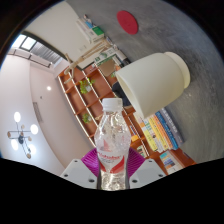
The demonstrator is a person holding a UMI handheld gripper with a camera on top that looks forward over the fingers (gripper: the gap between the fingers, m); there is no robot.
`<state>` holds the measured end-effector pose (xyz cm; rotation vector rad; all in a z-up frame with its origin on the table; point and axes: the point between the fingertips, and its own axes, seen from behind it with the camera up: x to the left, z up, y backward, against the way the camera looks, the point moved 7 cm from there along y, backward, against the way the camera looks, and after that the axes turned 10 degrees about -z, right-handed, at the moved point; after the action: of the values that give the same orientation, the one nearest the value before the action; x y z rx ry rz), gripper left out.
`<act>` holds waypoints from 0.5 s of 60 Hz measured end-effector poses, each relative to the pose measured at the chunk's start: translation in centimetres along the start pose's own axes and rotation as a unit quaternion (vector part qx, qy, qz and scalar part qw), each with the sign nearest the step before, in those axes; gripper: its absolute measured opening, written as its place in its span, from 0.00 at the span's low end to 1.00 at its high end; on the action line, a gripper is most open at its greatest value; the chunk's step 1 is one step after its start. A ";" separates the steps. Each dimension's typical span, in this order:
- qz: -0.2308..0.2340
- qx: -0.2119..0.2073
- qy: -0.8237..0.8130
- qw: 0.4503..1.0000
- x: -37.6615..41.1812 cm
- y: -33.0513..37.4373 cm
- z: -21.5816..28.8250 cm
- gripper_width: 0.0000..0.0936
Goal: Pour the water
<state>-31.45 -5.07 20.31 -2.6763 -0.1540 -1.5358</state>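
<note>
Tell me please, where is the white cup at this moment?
In the gripper view, the white cup is tilted just above and right of the water bottle, which the gripper holds between its fingers.

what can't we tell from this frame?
- Bottle base, gripper view: cut off below, behind the gripper.
- Water level: clear plastic, unreadable.
- Cup inside: only its outer wall faces the camera, contents hidden.
- Cup support: not visible.
- Shelf items behind: too small to identify.

Tool clamping water bottle, tilted toward white cup
</note>
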 end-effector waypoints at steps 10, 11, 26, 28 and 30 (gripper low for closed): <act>-0.018 -0.001 0.219 0.976 3.0 0.1 -0.5 0.39; -0.013 -0.004 0.239 0.971 3.8 0.1 -0.5 0.39; -0.065 -0.137 0.641 0.752 10.2 0.5 5.3 0.40; -0.095 -0.159 0.683 0.706 10.9 0.8 6.3 0.40; -0.122 -0.182 0.716 0.662 11.1 0.9 8.1 0.40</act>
<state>-18.82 -4.55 25.79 -0.7613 -0.1056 -3.3872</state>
